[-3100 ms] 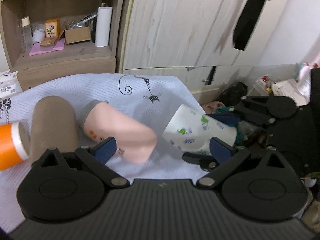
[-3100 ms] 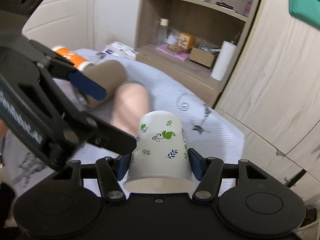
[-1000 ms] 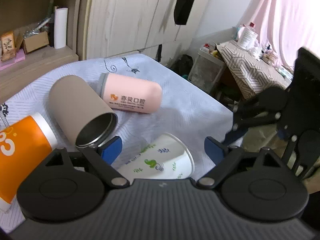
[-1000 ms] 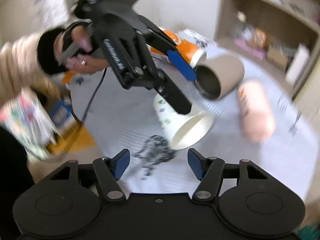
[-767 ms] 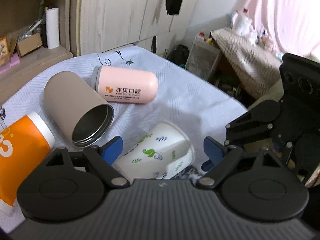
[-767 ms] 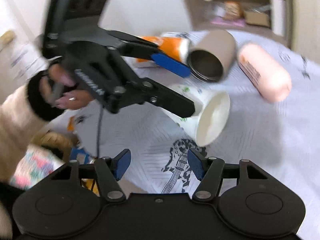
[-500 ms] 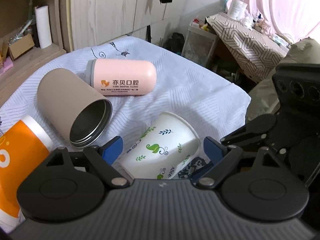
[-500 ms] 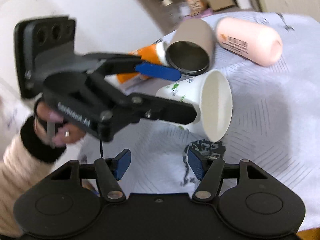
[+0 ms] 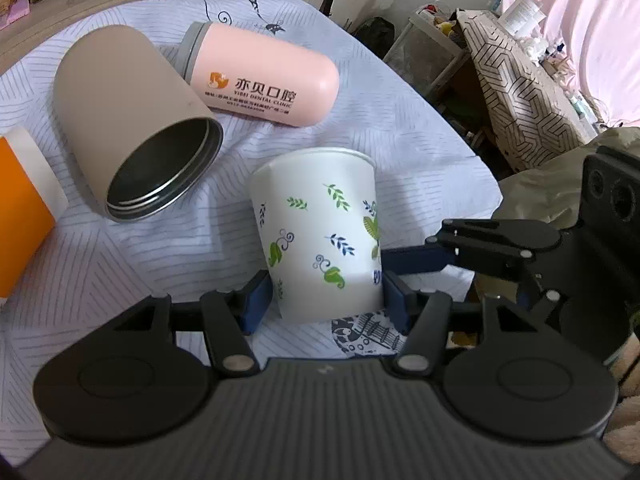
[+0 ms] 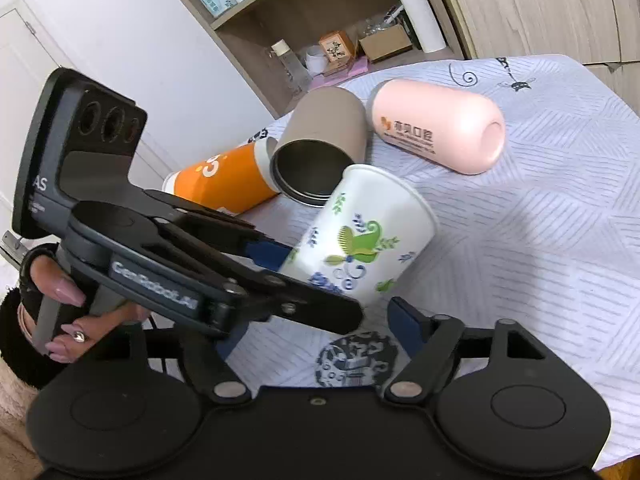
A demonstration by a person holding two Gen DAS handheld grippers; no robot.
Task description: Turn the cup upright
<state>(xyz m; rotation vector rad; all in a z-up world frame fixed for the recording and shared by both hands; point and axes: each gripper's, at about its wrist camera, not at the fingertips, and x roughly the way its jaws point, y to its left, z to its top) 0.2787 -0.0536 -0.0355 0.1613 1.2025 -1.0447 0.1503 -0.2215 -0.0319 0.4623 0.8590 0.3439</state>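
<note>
A white paper cup (image 9: 320, 232) with green and blue leaf prints stands nearly upright, mouth up, its base close to the blue-striped cloth (image 9: 400, 128). My left gripper (image 9: 326, 300) is shut on the cup near its base. In the right wrist view the cup (image 10: 368, 236) leans to the right, held by the left gripper (image 10: 304, 280). My right gripper (image 10: 320, 328) is open and empty, just in front of the cup. The right gripper's fingers (image 9: 416, 258) reach in beside the cup in the left wrist view.
A tan metal tumbler (image 9: 128, 120), a pink capsule-shaped cup (image 9: 264, 72) and an orange cup (image 9: 20, 208) lie on their sides behind the paper cup. A wooden shelf (image 10: 320, 12) stands beyond the table. Cluttered boxes (image 9: 500, 80) lie past the table's right edge.
The left gripper has closed on the paper cup and turned it from lying on its side to nearly upright, mouth up. The right gripper has stayed open and drawn nearer.
</note>
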